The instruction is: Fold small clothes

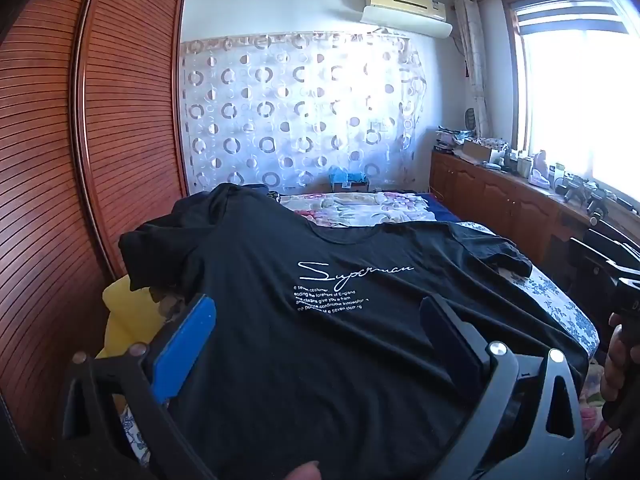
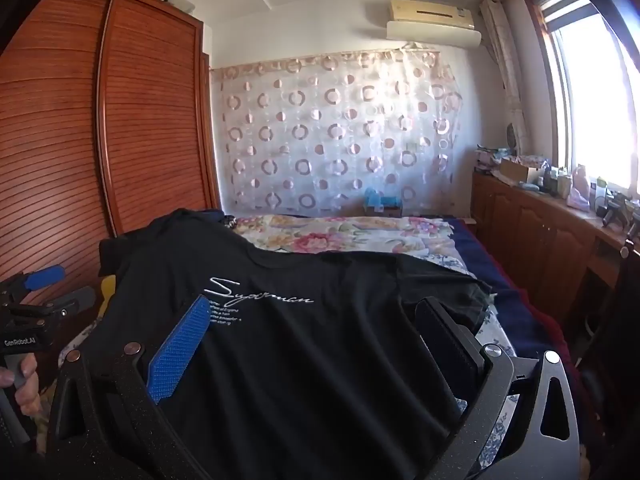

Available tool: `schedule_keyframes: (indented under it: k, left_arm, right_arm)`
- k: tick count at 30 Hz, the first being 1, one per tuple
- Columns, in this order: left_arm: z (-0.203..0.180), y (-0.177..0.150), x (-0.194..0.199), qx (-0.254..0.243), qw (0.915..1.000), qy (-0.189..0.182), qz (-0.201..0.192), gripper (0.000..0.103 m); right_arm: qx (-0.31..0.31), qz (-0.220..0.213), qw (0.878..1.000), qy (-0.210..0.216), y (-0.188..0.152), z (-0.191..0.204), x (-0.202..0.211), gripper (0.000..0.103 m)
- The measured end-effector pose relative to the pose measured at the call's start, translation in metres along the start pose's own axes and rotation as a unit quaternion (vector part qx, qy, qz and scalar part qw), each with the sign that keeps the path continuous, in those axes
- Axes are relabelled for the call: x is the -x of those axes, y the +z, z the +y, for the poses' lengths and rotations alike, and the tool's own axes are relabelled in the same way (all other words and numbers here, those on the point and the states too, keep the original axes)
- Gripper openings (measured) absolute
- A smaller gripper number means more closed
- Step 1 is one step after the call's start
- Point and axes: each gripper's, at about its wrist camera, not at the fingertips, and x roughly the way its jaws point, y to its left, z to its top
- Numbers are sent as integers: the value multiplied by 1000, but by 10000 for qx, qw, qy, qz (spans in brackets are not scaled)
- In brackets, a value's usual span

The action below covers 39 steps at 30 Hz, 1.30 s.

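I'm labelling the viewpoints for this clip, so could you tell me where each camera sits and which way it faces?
Left wrist: rides the open left gripper, looking across the black T-shirt towards the curtain; the person's right hand shows at the right edge.
Right wrist: rides the open right gripper, same heading; the left gripper and hand show at the left edge.
Shared: T-shirt, floral bedding, air conditioner.

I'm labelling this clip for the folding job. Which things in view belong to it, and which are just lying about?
Belongs to the job:
black T-shirt
left gripper, open
right gripper, open

Just lying about:
floral quilt
yellow cloth
windowsill clutter
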Motion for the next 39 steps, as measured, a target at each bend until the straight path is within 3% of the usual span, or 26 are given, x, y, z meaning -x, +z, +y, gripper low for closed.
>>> schedule_keyframes:
  k: [39]
  left_arm:
    - [-4,5,11,-102,9998,73,-124,103]
  right_arm:
    - [33,-39,10000,-4,1,1,2,103]
